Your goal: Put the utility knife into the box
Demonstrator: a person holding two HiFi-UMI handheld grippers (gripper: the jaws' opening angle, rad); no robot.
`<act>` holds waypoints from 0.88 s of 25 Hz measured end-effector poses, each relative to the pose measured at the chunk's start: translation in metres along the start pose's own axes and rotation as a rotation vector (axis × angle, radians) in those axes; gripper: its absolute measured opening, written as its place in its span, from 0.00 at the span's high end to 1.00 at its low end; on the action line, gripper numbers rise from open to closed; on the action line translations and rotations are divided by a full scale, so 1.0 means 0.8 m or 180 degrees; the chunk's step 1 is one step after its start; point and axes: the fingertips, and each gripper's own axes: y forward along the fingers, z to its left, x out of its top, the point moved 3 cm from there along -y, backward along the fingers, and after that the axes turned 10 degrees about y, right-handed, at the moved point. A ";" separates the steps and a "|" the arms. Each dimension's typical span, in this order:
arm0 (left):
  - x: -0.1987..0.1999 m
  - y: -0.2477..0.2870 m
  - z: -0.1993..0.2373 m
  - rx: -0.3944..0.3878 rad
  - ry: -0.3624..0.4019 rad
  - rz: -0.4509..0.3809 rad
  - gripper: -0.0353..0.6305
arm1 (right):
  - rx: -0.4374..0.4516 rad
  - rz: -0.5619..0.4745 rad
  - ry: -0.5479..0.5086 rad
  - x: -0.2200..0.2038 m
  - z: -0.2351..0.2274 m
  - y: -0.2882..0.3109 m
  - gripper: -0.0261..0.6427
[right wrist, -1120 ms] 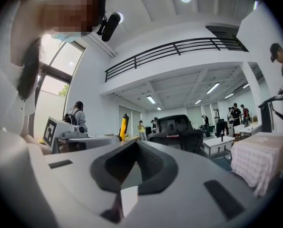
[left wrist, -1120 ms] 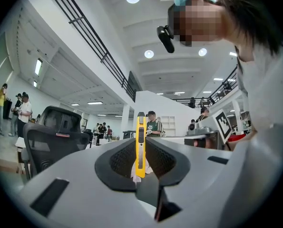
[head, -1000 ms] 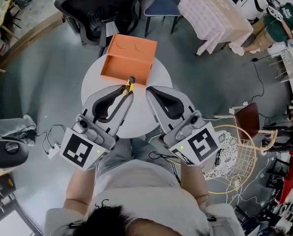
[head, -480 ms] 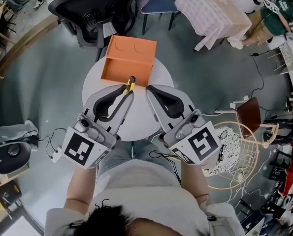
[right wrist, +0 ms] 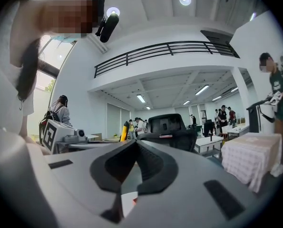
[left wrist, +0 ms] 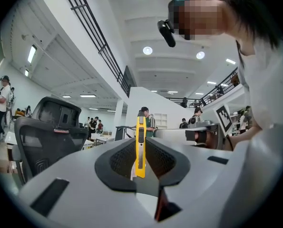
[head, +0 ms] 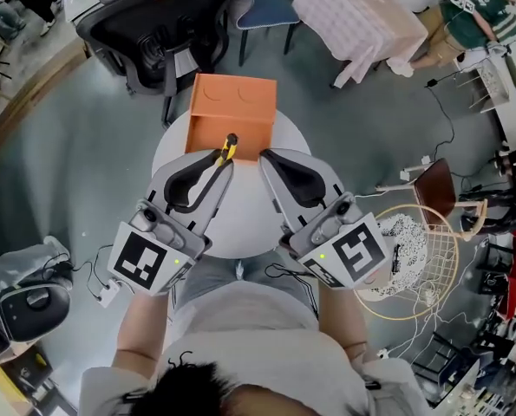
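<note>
An open orange box (head: 231, 115) stands at the far side of the round white table (head: 240, 206), its lid raised behind it. My left gripper (head: 224, 158) is shut on a yellow utility knife (head: 229, 148), and the knife's tip reaches the box's near wall. In the left gripper view the knife (left wrist: 140, 146) stands upright between the shut black pads (left wrist: 120, 160). My right gripper (head: 265, 157) hovers beside the left one, shut with nothing in it. The right gripper view shows the knife (right wrist: 126, 130) at a distance to the left.
A black office chair (head: 166, 24) stands just behind the table, and a table with a checked cloth (head: 362, 16) sits at the back right. A round wire frame (head: 414, 263) and a brown stool (head: 435, 199) are on the floor to the right. Cables trail on the floor at left.
The head view has shifted, so the box now sits slightly nearer the knife's tip. Both grippers hold the same pose, and the left is still clamped on the knife.
</note>
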 end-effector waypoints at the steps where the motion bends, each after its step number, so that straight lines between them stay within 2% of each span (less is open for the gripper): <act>1: 0.000 -0.003 0.006 -0.0036 0.0003 -0.0011 0.85 | -0.0031 -0.0002 -0.0009 -0.001 0.003 0.006 0.95; 9: -0.005 -0.010 0.034 -0.0212 -0.0012 -0.0067 0.85 | -0.0233 0.0041 -0.0083 -0.002 0.012 0.031 0.95; 14: -0.011 -0.010 0.038 -0.0188 -0.0031 -0.0025 0.85 | -0.0254 0.0104 -0.0119 -0.002 0.013 0.031 0.95; 22: -0.025 0.001 0.040 -0.0044 0.0036 0.0105 0.85 | -0.0104 0.0171 -0.0084 -0.010 -0.004 0.037 0.95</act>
